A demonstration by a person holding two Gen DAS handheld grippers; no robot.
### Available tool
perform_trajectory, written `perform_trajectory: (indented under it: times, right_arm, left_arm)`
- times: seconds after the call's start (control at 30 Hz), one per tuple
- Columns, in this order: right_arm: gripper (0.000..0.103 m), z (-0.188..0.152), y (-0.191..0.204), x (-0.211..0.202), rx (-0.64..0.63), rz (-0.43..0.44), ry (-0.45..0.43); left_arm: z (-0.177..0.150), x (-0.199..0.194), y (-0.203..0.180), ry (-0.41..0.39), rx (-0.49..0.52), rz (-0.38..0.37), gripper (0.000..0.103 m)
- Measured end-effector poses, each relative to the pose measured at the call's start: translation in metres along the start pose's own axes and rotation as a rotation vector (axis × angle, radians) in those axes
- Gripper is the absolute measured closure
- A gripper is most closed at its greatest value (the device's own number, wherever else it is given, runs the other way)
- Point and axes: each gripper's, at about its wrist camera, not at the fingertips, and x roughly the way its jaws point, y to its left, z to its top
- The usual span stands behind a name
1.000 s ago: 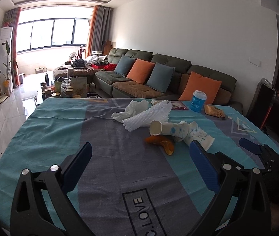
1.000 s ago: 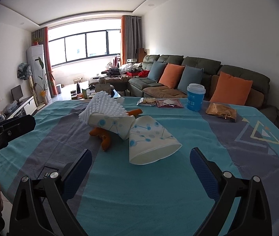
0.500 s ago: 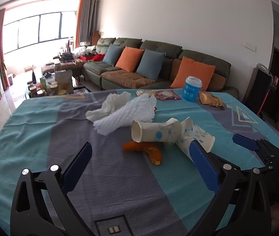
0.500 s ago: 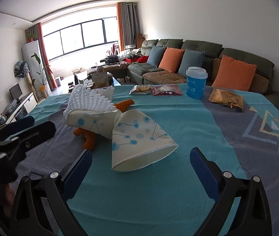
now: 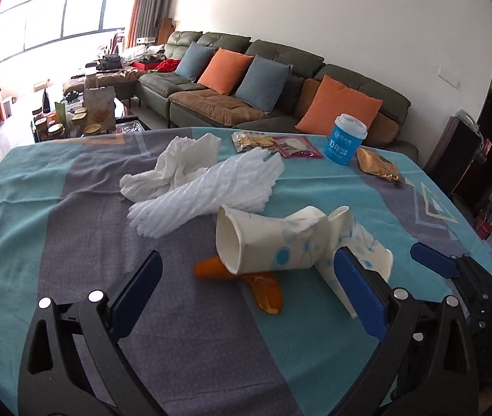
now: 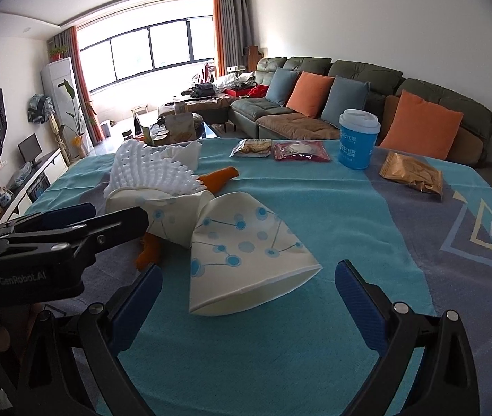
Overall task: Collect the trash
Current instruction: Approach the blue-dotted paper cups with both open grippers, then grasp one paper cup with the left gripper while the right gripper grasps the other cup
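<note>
We see that the left gripper [image 5: 246,279] and the right gripper [image 6: 248,289] have the same build: black plastic arms with triangular cut-outs, silver round screws near the joints, and blue ribbed pads [image 5: 358,291] on the fingers. On the black side of the left gripper, in the right wrist view, pale letters read "GenRobot.AI".

Left wrist view low over table, facing sofa, right wrist view alongside, both sharing crushed paper cups [image 5: 266,246] [image 6: 246,253]
</note>
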Motion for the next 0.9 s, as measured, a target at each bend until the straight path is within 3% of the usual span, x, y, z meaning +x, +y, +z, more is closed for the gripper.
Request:
perform_trajectory:
  times: [0.3, 0.9]
  right_arm:
    - [0.007, 0.002, -0.005, 0.005, 0.016, 0.011, 0.015]
    - [0.007, 0.015, -0.017, 0.037, -0.004, 0.064, 0.157]
  left_arm:
    - [0.007, 0.016, -0.023, -0.001, 0.129, 0.056, 0.006]
    - [0.015, 0.043, -0.023, 0.061, 0.099, 0.089, 0.006]
